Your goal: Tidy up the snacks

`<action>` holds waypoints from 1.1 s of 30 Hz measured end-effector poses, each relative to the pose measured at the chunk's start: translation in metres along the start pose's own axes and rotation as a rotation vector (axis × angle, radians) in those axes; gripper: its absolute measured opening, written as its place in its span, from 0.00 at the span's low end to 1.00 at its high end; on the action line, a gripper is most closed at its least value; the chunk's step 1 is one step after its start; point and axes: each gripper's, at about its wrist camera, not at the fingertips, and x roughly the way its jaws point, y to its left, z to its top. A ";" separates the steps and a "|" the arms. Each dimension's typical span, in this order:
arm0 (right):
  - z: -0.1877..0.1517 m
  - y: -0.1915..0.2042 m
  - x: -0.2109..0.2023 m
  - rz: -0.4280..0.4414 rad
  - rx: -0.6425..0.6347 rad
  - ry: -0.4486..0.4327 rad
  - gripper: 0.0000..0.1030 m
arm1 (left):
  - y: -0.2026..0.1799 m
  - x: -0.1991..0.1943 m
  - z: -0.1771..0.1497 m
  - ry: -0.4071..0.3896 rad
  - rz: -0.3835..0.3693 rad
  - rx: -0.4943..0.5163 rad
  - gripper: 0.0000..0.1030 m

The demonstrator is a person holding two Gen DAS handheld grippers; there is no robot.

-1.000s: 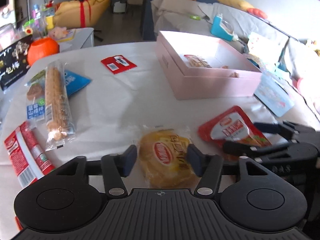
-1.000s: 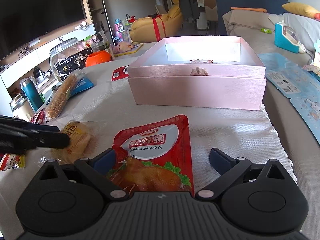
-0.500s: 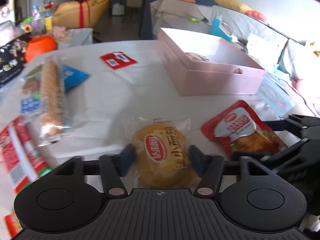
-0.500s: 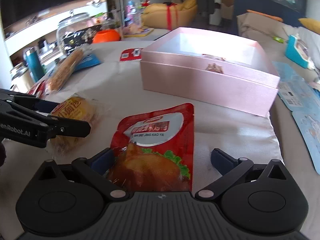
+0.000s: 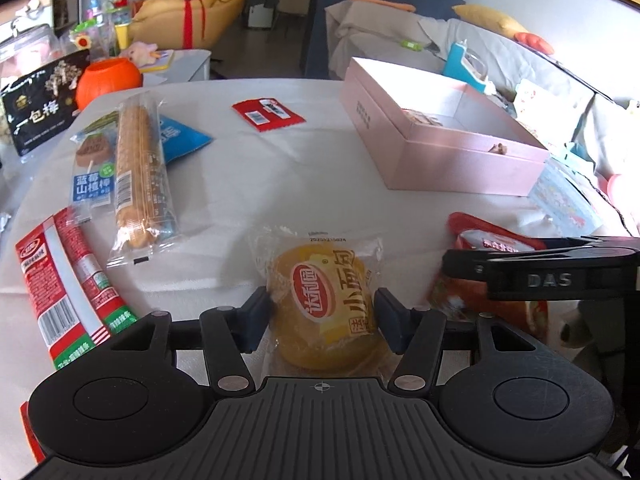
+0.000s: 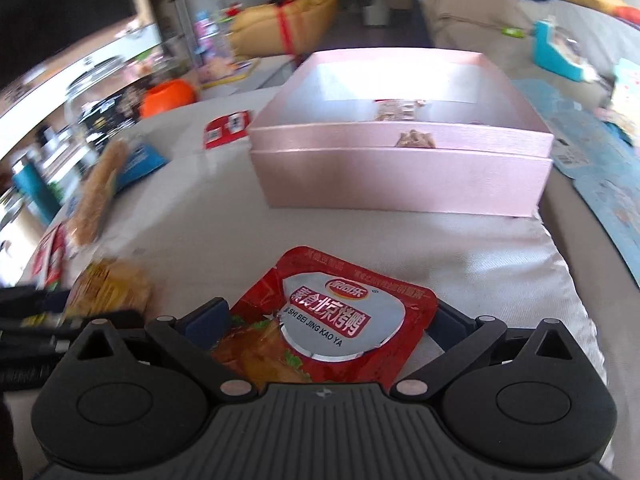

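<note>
My left gripper (image 5: 322,316) is shut on a small yellow bread packet (image 5: 324,300), its pads pressed to both sides. My right gripper (image 6: 326,322) is shut on a red roast-duck pouch (image 6: 336,324), which is tilted and lifted off the cloth. The right gripper also shows in the left wrist view (image 5: 540,268), to the right, with the pouch (image 5: 492,272) in it. An open pink box (image 6: 400,168) stands ahead on the table, with a few small snacks inside. It also shows in the left wrist view (image 5: 440,152).
On the left lie a long biscuit pack (image 5: 138,176), a blue packet (image 5: 180,140), a red sausage pack (image 5: 64,284) and a small red packet (image 5: 268,114). An orange pot (image 5: 108,80) and a black bag (image 5: 40,108) stand far left. Blue sheets (image 6: 600,176) lie right of the box.
Both grippers have closed on their snacks. The red pouch has been lifted and tilted by the right gripper. The left gripper has moved forward around the bread packet.
</note>
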 end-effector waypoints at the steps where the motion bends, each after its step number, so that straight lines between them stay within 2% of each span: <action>1: 0.001 0.003 0.002 -0.015 -0.001 0.001 1.00 | 0.000 0.000 -0.001 -0.003 0.002 0.002 0.61; 7: 0.006 0.007 0.006 -0.035 0.035 0.014 1.00 | 0.000 0.000 -0.001 -0.008 0.002 0.003 0.61; 12: -0.004 0.000 -0.005 0.040 -0.074 0.024 1.00 | 0.000 -0.001 -0.003 -0.009 -0.001 0.003 0.61; 17: -0.021 -0.011 -0.029 0.082 -0.235 0.024 1.00 | -0.001 -0.001 -0.003 -0.011 0.003 -0.002 0.61; 20: -0.024 -0.023 -0.043 0.087 -0.277 -0.005 0.99 | -0.001 -0.001 -0.002 -0.008 0.005 -0.006 0.61; 23: -0.020 -0.036 -0.058 0.083 -0.216 -0.002 0.98 | -0.002 -0.001 -0.002 -0.004 0.007 -0.009 0.61; 27: -0.021 -0.046 -0.069 0.143 -0.114 0.086 0.97 | -0.004 -0.001 -0.002 -0.003 0.015 -0.011 0.61; 30: -0.026 -0.044 -0.063 0.252 -0.051 0.158 0.95 | -0.004 0.000 -0.002 -0.004 0.016 -0.012 0.61; 31: -0.028 -0.042 -0.059 0.283 -0.035 0.166 0.95 | -0.004 0.000 -0.002 -0.003 0.015 -0.012 0.61; 33: -0.027 -0.034 -0.054 0.258 -0.036 0.133 0.95 | -0.004 -0.001 -0.003 -0.003 0.014 -0.009 0.61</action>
